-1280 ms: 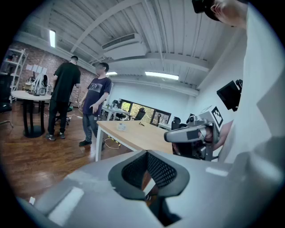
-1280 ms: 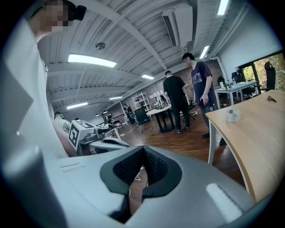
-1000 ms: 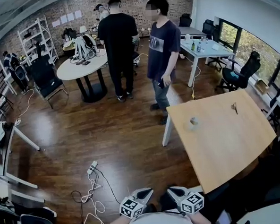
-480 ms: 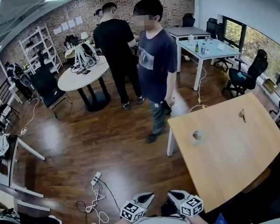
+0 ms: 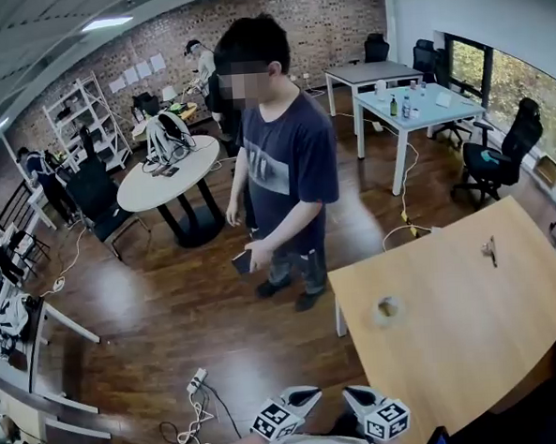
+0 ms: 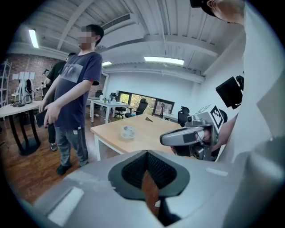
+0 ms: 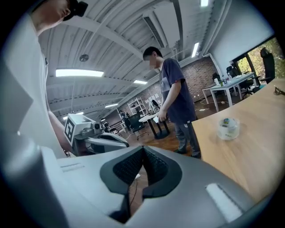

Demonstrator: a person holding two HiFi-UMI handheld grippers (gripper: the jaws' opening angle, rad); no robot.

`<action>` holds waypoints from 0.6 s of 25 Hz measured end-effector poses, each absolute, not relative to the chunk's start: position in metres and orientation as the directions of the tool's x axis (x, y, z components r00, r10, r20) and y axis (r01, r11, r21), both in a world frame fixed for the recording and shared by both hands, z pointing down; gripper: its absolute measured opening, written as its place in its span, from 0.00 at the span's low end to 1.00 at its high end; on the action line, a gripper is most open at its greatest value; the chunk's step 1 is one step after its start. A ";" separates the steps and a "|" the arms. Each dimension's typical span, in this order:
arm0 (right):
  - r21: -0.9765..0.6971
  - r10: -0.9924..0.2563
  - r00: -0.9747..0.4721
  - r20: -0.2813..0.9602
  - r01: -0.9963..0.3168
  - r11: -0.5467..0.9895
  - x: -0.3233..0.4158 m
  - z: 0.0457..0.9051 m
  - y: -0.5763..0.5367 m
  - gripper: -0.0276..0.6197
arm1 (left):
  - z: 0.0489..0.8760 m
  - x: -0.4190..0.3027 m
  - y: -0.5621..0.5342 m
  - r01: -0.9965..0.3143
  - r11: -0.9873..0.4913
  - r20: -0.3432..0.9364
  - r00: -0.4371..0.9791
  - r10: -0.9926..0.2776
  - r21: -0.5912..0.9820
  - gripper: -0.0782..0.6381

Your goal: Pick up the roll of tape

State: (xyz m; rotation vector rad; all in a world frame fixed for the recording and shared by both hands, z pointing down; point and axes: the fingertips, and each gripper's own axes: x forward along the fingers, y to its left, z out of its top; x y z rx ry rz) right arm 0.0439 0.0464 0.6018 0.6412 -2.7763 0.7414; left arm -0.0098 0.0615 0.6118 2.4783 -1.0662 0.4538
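Observation:
The roll of tape [image 5: 388, 307], clear and pale, lies flat near the left edge of the wooden table [image 5: 473, 336]. It also shows in the left gripper view as the tape [image 6: 128, 132] and in the right gripper view as the tape [image 7: 228, 127], some way ahead on the tabletop. My left gripper [image 5: 310, 391] and right gripper [image 5: 349, 392] sit side by side low at the bottom of the head view, short of the table. Both are shut with nothing between them, as the left gripper [image 6: 147, 168] and the right gripper [image 7: 141, 165] show in their own views.
A person in a dark blue T-shirt [image 5: 284, 174] stands just off the table's far left corner, holding a phone. A small metal object [image 5: 489, 248] lies on the table's far right. A power strip and cables [image 5: 196, 381] lie on the floor at left. A round white table [image 5: 167, 171] stands further back.
The table and tape have come closer in the head view. The person in the blue shirt has walked toward me and leftward. Both grippers stay shut, low in front of me.

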 end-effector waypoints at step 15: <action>-0.429 -0.568 -0.771 0.287 -0.634 0.644 0.129 0.611 -0.015 0.05 | 0.612 0.055 -0.029 -0.627 -0.755 0.491 0.727 -0.480 0.190 0.12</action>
